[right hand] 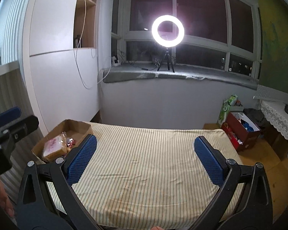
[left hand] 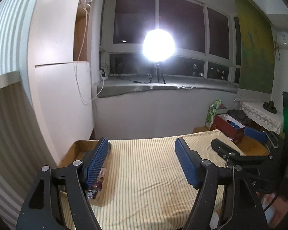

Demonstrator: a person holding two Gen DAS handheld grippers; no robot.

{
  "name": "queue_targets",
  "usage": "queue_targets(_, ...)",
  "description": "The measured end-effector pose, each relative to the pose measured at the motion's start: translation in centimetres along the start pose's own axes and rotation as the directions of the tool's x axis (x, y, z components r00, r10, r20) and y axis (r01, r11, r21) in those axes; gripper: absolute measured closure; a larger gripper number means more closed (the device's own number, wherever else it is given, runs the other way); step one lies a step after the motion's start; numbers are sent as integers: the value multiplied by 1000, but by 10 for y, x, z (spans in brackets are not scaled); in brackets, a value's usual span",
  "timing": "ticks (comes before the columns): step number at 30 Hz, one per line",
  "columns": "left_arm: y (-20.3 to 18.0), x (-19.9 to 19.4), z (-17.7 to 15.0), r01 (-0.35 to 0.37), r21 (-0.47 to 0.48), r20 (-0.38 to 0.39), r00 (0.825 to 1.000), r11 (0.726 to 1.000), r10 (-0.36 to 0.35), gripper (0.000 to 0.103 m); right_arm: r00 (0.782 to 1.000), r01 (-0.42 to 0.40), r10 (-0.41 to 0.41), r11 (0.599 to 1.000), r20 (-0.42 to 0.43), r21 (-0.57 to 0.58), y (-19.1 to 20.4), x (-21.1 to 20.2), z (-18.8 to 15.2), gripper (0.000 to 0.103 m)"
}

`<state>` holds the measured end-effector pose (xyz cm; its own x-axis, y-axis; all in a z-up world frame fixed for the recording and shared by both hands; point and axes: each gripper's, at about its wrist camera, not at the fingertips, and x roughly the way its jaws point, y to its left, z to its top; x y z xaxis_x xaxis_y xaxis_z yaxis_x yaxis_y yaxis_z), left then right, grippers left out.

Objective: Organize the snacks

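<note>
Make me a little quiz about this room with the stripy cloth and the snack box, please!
1. True or false: the bag of sliced bread lies inside the cardboard box.
2. Is the right gripper holding anything?
3. What stands on the window sill: A) a ring light on a tripod, B) a teddy bear, C) a fish bowl?

Key: 1 true. 2 No, its jaws are open over the striped cloth. 3 A.
</note>
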<state>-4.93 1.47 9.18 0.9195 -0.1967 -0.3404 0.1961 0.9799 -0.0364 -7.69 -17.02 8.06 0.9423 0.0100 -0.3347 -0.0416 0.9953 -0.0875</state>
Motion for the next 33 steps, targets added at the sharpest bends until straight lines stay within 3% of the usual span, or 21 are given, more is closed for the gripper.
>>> queue_targets(12, 3, -26, 1, -33, -6, 45, 998, 999, 33, 26, 999, 2, -1, 1000, 40, -4, 6, -19, 3, 0)
queue_targets(24, 7, -29, -3, -92, -13, 46, 995, 996, 93, 21, 1000, -1, 1, 1000, 23, -16, 9, -16, -2, 0)
queue_targets(33, 9, -31, 1, -95, -20, 54, 994, 995, 96, 20, 999, 9, -8, 1000, 40, -20, 8, -22, 4, 0)
